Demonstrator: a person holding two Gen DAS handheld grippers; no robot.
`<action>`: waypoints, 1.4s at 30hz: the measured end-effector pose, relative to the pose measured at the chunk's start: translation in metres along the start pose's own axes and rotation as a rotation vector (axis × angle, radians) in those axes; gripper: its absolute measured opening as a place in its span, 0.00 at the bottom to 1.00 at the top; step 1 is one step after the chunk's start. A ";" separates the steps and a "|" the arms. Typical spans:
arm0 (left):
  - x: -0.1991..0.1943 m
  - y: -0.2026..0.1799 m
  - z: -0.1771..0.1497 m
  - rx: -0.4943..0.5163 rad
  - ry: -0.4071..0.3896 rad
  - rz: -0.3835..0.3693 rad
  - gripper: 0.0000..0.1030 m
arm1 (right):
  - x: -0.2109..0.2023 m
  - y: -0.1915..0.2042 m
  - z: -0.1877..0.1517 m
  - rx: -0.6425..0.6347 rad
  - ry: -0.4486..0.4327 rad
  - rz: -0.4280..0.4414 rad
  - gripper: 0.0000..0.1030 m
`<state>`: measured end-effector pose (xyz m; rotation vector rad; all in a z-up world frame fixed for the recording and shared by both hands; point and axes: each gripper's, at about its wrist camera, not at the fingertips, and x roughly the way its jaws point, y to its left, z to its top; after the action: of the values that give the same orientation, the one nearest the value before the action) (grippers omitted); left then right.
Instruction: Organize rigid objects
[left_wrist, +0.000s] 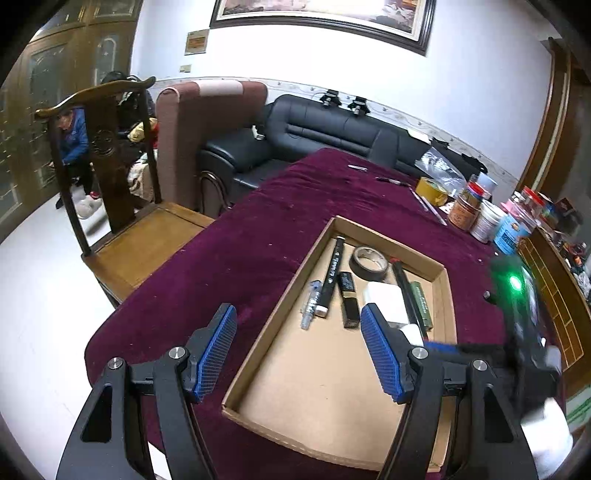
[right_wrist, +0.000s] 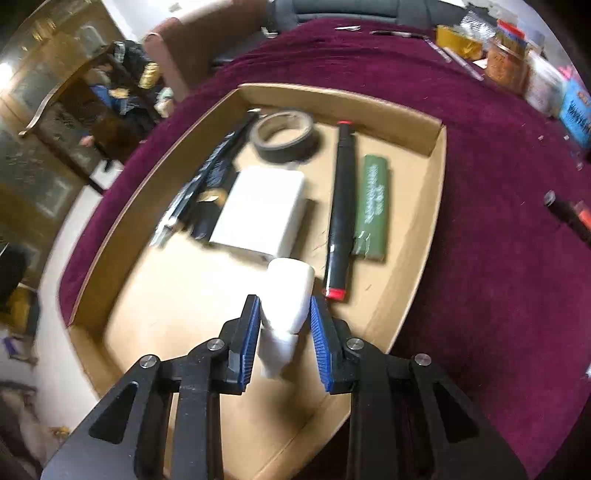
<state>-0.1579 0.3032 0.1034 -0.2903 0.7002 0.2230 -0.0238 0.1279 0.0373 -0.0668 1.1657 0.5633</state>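
Left wrist view gives me a table under a plush maroon cloth (left_wrist: 258, 229), a wooden chair (left_wrist: 122, 221) and a black leather sofa (left_wrist: 325, 129) behind it. My left gripper (left_wrist: 299, 354) hangs open and empty over the shallow cardboard tray (left_wrist: 280, 295), where pens, a tape roll (left_wrist: 369, 262) and a white box (left_wrist: 384, 301) lie. Jars crowd the far right edge. Right wrist view, blurred, shows my right gripper (right_wrist: 284, 332) clamped on a smooth white plastic bottle (right_wrist: 288, 295) above the tray's floor, near a black red-capped marker (right_wrist: 341, 206) and a green lighter (right_wrist: 373, 206).
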 end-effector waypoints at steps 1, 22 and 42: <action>0.000 -0.003 -0.001 0.006 -0.003 -0.008 0.62 | 0.003 -0.003 0.005 0.004 -0.004 -0.019 0.24; -0.026 -0.077 -0.030 0.208 -0.038 0.001 0.68 | -0.095 -0.079 -0.057 0.170 -0.384 0.001 0.50; -0.038 -0.162 -0.064 0.404 0.026 0.027 0.68 | -0.135 -0.188 -0.133 0.375 -0.457 -0.087 0.51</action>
<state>-0.1765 0.1263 0.1126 0.1023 0.7581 0.0994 -0.0884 -0.1296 0.0579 0.3172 0.7991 0.2550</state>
